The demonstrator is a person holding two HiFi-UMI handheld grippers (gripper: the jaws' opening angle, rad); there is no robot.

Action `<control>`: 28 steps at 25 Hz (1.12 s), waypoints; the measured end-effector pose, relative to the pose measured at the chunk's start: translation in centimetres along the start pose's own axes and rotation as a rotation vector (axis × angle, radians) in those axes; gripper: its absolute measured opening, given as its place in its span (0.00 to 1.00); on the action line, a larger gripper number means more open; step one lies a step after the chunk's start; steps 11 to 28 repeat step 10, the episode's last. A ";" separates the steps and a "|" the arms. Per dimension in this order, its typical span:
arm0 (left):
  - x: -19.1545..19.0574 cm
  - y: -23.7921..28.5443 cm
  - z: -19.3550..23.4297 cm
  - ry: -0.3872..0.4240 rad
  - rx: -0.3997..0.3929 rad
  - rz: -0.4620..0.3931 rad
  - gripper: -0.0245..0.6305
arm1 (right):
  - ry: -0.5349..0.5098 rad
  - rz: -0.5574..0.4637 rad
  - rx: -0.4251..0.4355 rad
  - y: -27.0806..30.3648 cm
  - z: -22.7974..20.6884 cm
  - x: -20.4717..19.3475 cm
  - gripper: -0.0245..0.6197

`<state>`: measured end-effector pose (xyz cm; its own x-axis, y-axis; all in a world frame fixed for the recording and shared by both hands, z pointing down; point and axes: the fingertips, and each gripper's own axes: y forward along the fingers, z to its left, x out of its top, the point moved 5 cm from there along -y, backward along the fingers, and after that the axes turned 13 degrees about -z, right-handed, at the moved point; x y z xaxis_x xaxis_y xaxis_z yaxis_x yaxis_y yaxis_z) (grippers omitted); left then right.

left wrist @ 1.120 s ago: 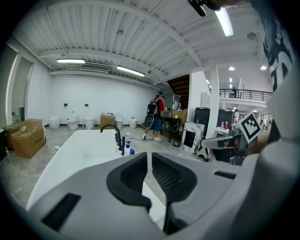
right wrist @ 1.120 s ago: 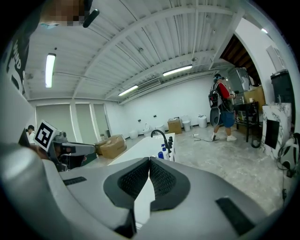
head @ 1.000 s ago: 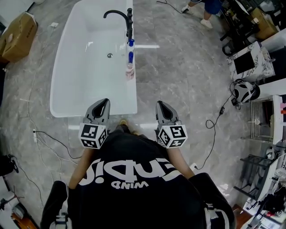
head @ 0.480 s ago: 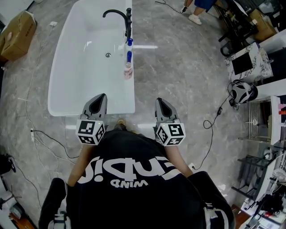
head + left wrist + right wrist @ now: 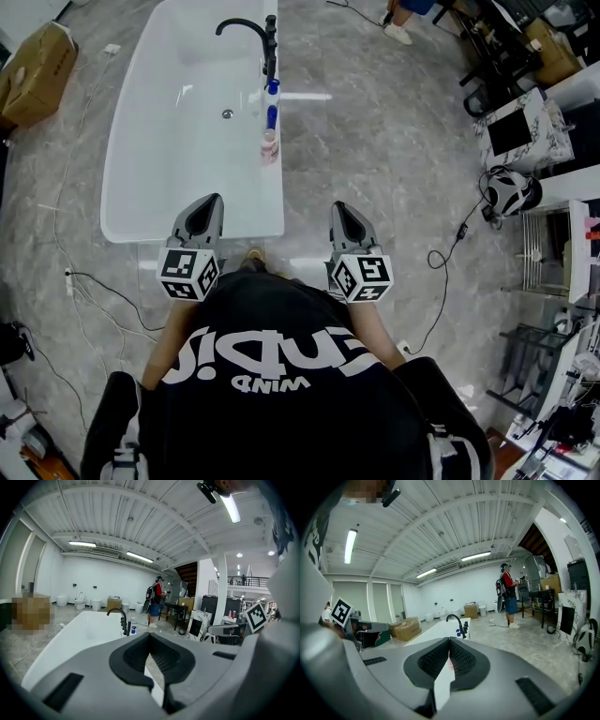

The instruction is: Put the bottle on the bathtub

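Pink bottle point(image 5: 269, 146) stands on bathtub point(image 5: 117, 159) rim beside 2 blue bottles point(image 5: 271, 117), near faucet point(image 5: 246, 28). Vs 1 s ago, tub only shifted slightly in frame. L gripper point(image 5: 207, 208) & R gripper point(image 5: 342, 214) both clenched, empty, well apart from it: placing looks done. Gripper views show a standing person point(image 5: 508, 599); head view only feet.

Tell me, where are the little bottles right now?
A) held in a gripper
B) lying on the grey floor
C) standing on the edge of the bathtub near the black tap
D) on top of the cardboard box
C: the bottles stand in a row on the bathtub rim, right next to the black tap.
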<state>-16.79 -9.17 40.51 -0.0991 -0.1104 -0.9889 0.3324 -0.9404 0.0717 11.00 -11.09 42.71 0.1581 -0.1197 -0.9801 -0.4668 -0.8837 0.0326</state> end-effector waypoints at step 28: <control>-0.2 -0.1 0.6 -0.015 0.002 0.011 0.05 | 0.005 0.005 -0.010 0.0 0.3 -0.2 0.08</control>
